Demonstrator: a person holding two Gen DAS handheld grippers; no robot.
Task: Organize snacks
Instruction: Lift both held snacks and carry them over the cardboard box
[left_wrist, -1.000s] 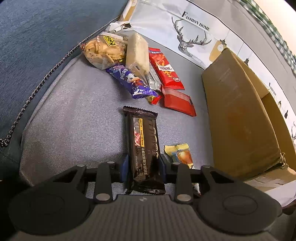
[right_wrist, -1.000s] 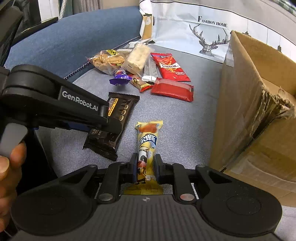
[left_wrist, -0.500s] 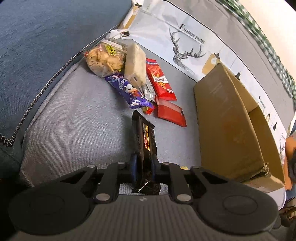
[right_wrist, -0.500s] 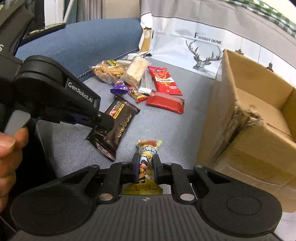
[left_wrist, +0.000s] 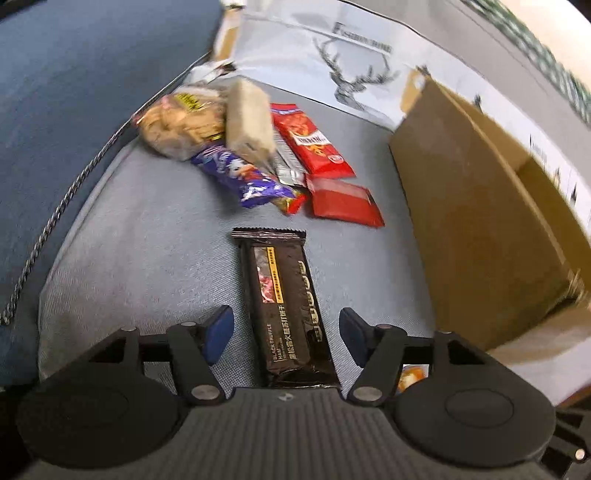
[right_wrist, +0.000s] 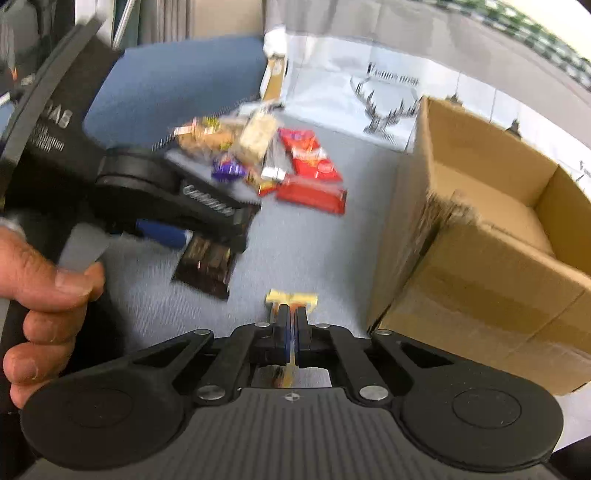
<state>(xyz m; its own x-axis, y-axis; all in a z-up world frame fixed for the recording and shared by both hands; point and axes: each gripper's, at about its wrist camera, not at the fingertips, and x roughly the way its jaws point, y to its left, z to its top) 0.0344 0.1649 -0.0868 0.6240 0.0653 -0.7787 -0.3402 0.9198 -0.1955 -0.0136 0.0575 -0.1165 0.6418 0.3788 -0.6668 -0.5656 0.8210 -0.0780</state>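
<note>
The black truffle ham snack pack (left_wrist: 286, 306) lies flat on the grey-blue sofa cushion (left_wrist: 147, 258), its long axis running away from the left gripper (left_wrist: 286, 334), whose jaws stand wide open with a blue pad (left_wrist: 218, 332) on either side of the pack's near half and a clear gap to each, touching neither. The pack looks like a light, glossy foil wrapper around something firm; it would likely be slick and would crinkle under pressure, so a hold across its narrow width near the middle seems safer than one on the crimped end seals. Its far end points toward the pile of other snacks at the back of the cushion, where a purple wrapper (left_wrist: 243, 177), a bag of biscuits (left_wrist: 181, 125) and red packets (left_wrist: 314, 144) lie together, apart from it. The right gripper (right_wrist: 291, 332) has its jaws closed on a thin yellow-ended snack stick (right_wrist: 291, 297), which pokes forward past the tips and is carried edge-on, clear of the cushion. It seems soft and light, so the pinch need not be hard. The open cardboard box (right_wrist: 480, 206) stands just to the right, its inside showing nothing in the visible part. The left hand (right_wrist: 48, 295) grips the handle of its tool.
</note>
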